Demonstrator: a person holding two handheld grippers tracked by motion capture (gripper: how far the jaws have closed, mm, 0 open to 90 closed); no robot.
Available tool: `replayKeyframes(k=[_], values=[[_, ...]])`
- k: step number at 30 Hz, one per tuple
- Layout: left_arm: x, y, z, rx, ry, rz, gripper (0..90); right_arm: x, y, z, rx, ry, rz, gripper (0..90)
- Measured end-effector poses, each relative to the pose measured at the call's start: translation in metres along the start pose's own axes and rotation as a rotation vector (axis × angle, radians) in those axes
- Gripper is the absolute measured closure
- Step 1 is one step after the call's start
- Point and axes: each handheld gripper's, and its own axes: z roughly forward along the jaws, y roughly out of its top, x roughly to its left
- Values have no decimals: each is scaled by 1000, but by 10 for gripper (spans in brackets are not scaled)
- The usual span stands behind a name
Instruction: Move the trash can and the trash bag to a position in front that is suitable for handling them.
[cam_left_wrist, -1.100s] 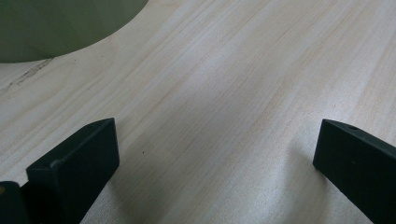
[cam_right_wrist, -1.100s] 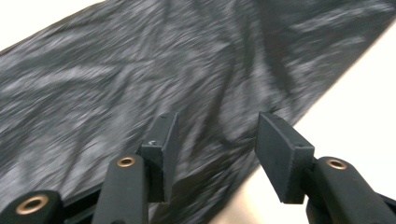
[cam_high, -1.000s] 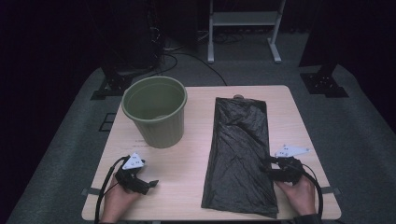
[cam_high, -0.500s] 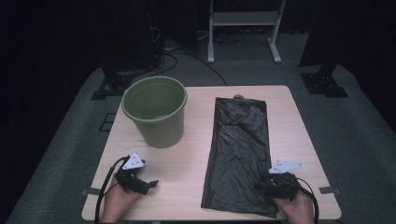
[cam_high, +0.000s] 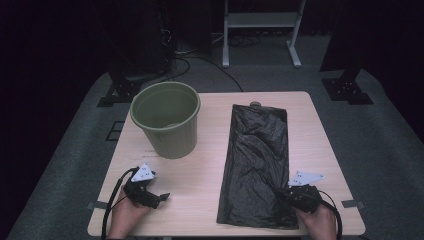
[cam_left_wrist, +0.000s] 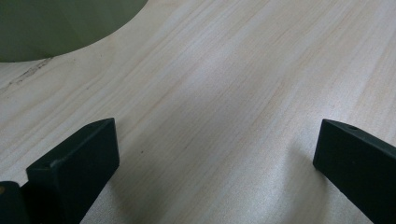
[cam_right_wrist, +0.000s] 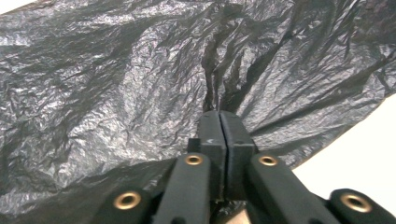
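My work surface is a pale wooden table (cam_high: 210, 195) standing on grey carpet. A green plastic bin (cam_high: 166, 120) stands upright on its far left part. Right of the bin, well apart from it, a black plastic bag (cam_high: 257, 160) lies flat, stretching from the far edge to the near edge.

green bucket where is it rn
In the high view the green bucket stands upright on the table's far left part, left of the flat black bag and beyond the left gripper.

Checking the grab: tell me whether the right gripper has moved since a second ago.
Yes. The right gripper slid inward from the table's right edge onto the black bag, and its jaws have just closed, pinching it.
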Motion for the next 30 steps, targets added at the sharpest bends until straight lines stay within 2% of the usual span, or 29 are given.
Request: replayKeyframes(k=[4,5,8,9,10,12,13,14,15,18,20,24,27,28,30], values=[[0,0,0,1,0,0,0,-5,1,-1,13,-20,2,894],[0,0,0,1,0,0,0,-11,2,-2,13,-38,11,894],[0,0,0,0,0,0,0,-20,3,-4,7,-55,21,894],[0,0,0,0,0,0,0,-29,5,-6,-1,-71,36,894],[0,0,0,1,1,0,0,-29,5,-6,-1,-71,36,894],[0,0,0,0,1,-1,0,-45,7,-8,-5,-101,58,894],[0,0,0,0,1,-1,0,-45,7,-8,-5,-101,58,894],[0,0,0,0,1,-2,0,-57,7,-9,-15,-127,76,893],[0,0,0,0,1,-2,0,-57,7,-9,-15,-127,76,893],[0,0,0,0,2,-2,0,-81,5,-10,-7,-166,120,893],[0,0,0,-1,2,-2,0,-91,2,-11,-4,-189,132,893],[0,0,0,0,2,-1,0,-99,-1,-15,-14,-207,151,877],[-1,0,0,0,2,-2,0,-97,-2,-19,-30,-219,143,784],[-1,0,0,0,2,-2,0,-97,-2,-19,-30,-219,143,784],[-1,0,0,0,2,-2,0,-94,-1,-23,-46,-229,138,704]])
